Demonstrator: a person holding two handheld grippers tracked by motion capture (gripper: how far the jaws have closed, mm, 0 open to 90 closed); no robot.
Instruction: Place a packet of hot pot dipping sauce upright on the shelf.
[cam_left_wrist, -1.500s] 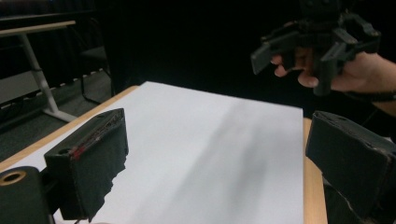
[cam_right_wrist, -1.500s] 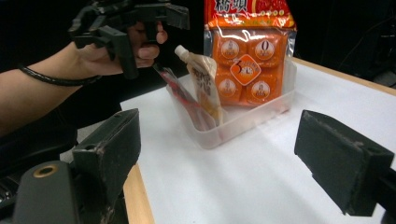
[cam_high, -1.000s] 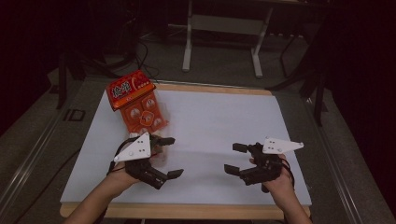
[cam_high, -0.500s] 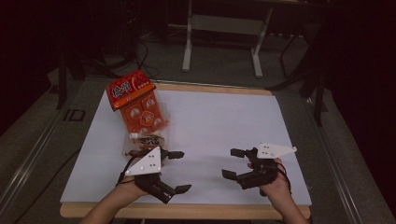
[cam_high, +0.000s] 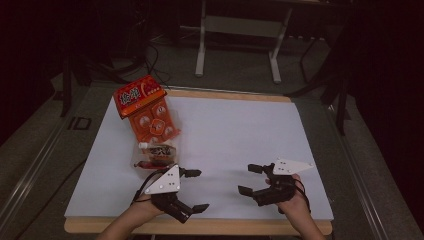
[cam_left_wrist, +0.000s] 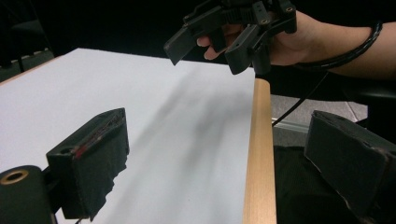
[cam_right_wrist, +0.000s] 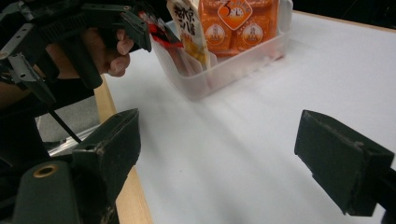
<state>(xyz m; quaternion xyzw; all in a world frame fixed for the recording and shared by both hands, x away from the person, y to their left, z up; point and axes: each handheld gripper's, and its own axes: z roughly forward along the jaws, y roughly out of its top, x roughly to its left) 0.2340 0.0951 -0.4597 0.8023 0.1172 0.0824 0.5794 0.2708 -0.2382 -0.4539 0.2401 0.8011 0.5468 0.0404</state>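
we hold the left gripper (cam_high: 192, 190) and right gripper (cam_high: 248, 179) with jaws spread and empty near the frame's bottom, readying a reach; the snack tray (cam_high: 152, 131) waits upper left on the worktop (cam_high: 240, 130).

The bench (cam_high: 240, 140) wears a matt white sheet, smooth as paper, with a pale wood strip (cam_left_wrist: 259, 154) along its near edge. The tub (cam_right_wrist: 224, 70) is clear, slightly frosted plastic; the snack packs (cam_right_wrist: 236, 21) inside are glossy orange film. Both grippers' fingers (cam_right_wrist: 343, 158) are matt black plastic — their pads rough and scuffed
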